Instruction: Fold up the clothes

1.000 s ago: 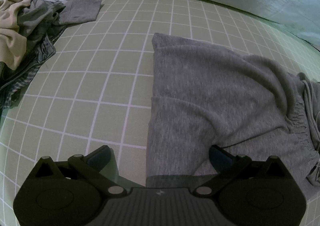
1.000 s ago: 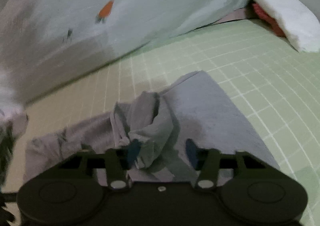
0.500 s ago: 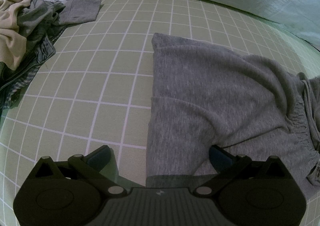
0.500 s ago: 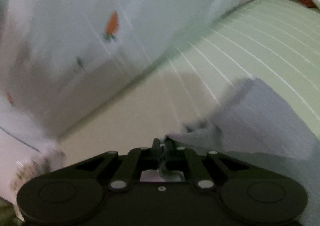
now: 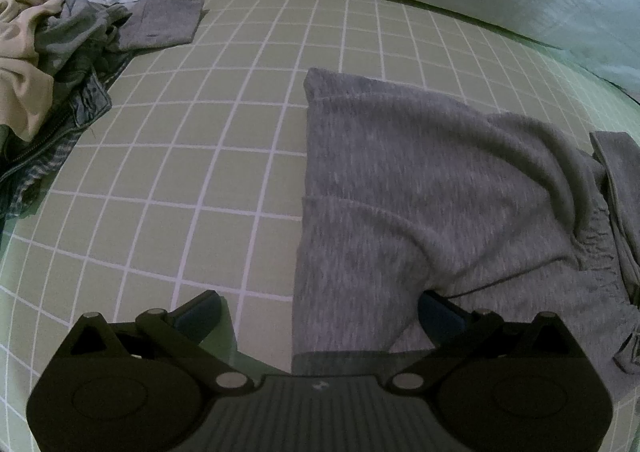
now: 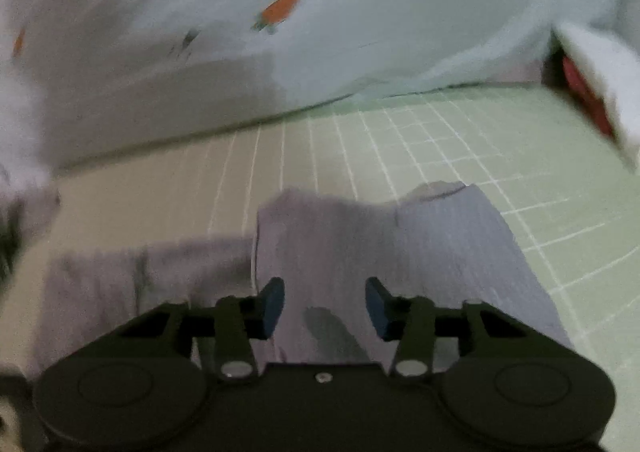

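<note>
Left wrist: we are holding the left gripper low, jaws standing wide, straddling the near edge of the grey garment lying on the checked sheet; a clothes pile is sitting far left.
Right wrist: our right gripper is hovering over the garment, jaws parted and gripping nothing; the view is blurring.

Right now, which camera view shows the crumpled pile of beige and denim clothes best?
The left wrist view: the crumpled pile of beige and denim clothes lies sharp at its left edge. The right wrist view shows only a dark blur at its left edge, not identifiable.
</note>
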A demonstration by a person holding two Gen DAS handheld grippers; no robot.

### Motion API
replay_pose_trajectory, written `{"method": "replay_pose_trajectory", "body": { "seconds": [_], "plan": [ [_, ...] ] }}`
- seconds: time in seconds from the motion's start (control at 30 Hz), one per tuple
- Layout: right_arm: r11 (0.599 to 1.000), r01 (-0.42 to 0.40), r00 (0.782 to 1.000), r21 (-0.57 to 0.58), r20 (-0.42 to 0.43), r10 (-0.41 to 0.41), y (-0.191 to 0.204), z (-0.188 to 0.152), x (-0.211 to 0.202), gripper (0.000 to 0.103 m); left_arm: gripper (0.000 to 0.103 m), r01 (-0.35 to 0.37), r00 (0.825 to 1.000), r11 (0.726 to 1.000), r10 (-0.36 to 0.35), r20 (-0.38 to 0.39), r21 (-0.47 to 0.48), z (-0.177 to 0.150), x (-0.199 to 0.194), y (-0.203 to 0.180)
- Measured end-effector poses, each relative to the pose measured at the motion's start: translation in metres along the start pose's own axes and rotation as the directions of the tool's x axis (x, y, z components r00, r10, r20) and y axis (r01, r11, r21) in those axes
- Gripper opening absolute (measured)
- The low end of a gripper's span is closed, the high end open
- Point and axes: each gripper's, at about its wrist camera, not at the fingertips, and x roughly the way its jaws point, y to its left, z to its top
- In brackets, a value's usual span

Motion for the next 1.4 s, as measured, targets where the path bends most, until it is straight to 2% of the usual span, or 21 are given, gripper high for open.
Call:
{"method": "replay_pose_trajectory", "body": {
  "seconds": [0.1,0.2,0.37,0.43,0.53,0.6,0.63,0.67,0.7,0.83,0.9,0.97,1.03,1.1,1.13,1.17,1.2,1.23,1.3,1.4],
  "plan": [
    [0.995,0.058,0.998,-0.079,-0.022,-0.06,0.017,-0.019,-0.005,0.043,0.103,0.002,1.0,1.0,-0.002,-0.006,0.0,0.0,-0.001,0.001],
    [0.987,0.086,0.995,-0.133,-0.036,-0.092,0.025,-0.031,-0.009,0.035,0.103,-0.004,1.0,1.0,0.004,-0.011,-0.01,-0.002,-0.005,0.003],
    [0.981,0.055,0.998,-0.186,0.003,-0.055,0.035,-0.038,-0.027,0.031,0.103,-0.027,1.0,0.999,0.028,0.007,-0.02,-0.008,-0.015,0.006],
    [0.978,0.03,0.999,-0.208,-0.009,-0.032,0.04,-0.042,-0.028,0.03,0.103,-0.033,0.999,0.999,0.033,0.016,-0.025,-0.011,-0.019,0.007],
    [0.973,0.054,0.997,-0.225,-0.05,-0.067,0.041,-0.046,-0.017,0.024,0.103,-0.038,0.999,0.999,0.039,0.023,-0.028,-0.015,-0.025,0.008],
    [0.977,0.071,0.993,-0.201,-0.078,-0.088,0.036,-0.047,-0.012,0.024,0.103,-0.041,0.999,0.999,0.042,0.031,-0.03,-0.02,-0.03,0.009],
    [0.982,0.061,0.993,-0.177,-0.087,-0.077,0.033,-0.048,-0.011,0.022,0.103,-0.043,0.998,0.999,0.044,0.032,-0.033,-0.022,-0.032,0.01],
    [0.984,0.054,0.994,-0.171,-0.084,-0.069,0.031,-0.048,-0.011,0.009,0.103,-0.045,0.998,0.998,0.046,0.033,-0.037,-0.024,-0.033,0.012],
    [0.985,0.046,0.995,-0.166,-0.08,-0.06,0.03,-0.048,-0.011,0.006,0.103,-0.047,0.998,0.998,0.049,0.031,-0.043,-0.026,-0.035,0.013],
    [0.985,0.016,1.0,-0.172,-0.003,-0.016,0.032,-0.051,-0.041,0.006,0.103,-0.052,0.998,0.997,0.053,0.023,-0.064,-0.037,-0.042,0.018],
    [0.977,-0.011,0.999,-0.212,0.027,0.017,0.038,-0.056,-0.059,0.006,0.103,-0.054,0.998,0.996,0.055,0.018,-0.07,-0.043,-0.045,0.021],
    [0.97,-0.06,0.998,-0.234,-0.003,0.061,0.042,-0.062,-0.058,0.006,0.103,-0.056,0.998,0.996,0.057,0.008,-0.075,-0.048,-0.046,0.022],
    [0.973,-0.075,0.996,-0.22,-0.067,0.062,0.042,-0.069,-0.048,0.007,0.103,-0.056,0.998,0.995,0.056,0.002,-0.077,-0.053,-0.047,0.024],
    [0.977,-0.072,0.993,-0.2,-0.108,0.051,0.04,-0.074,-0.043,0.012,0.103,-0.059,0.998,0.996,0.06,0.007,-0.072,-0.057,-0.051,0.024],
    [0.98,-0.072,0.994,-0.187,-0.098,0.054,0.039,-0.074,-0.047,0.029,0.103,-0.06,0.998,0.996,0.061,0.01,-0.072,-0.059,-0.052,0.025],
    [0.983,-0.064,0.996,-0.17,-0.068,0.053,0.036,-0.074,-0.053,0.061,0.103,-0.06,0.998,0.995,0.061,0.011,-0.074,-0.06,-0.053,0.026],
    [0.987,-0.054,0.998,-0.153,-0.033,0.049,0.032,-0.072,-0.059,0.077,0.103,-0.059,0.998,0.995,0.06,0.01,-0.081,-0.061,-0.053,0.027],
    [0.99,-0.044,0.999,-0.136,0.002,0.045,0.029,-0.071,-0.065,0.101,0.103,-0.055,0.998,0.994,0.056,0.009,-0.09,-0.061,-0.053,0.029],
    [0.994,-0.037,0.998,-0.102,0.055,0.043,0.022,-0.068,-0.073,0.103,0.103,-0.04,0.999,0.993,0.041,0.009,-0.111,-0.06,-0.053,0.031],
    [0.998,0.014,0.998,-0.056,0.064,-0.01,0.011,-0.063,-0.076,0.103,0.103,-0.008,1.0,0.99,0.01,0.014,-0.139,-0.055,-0.05,0.032]
  ]
}}
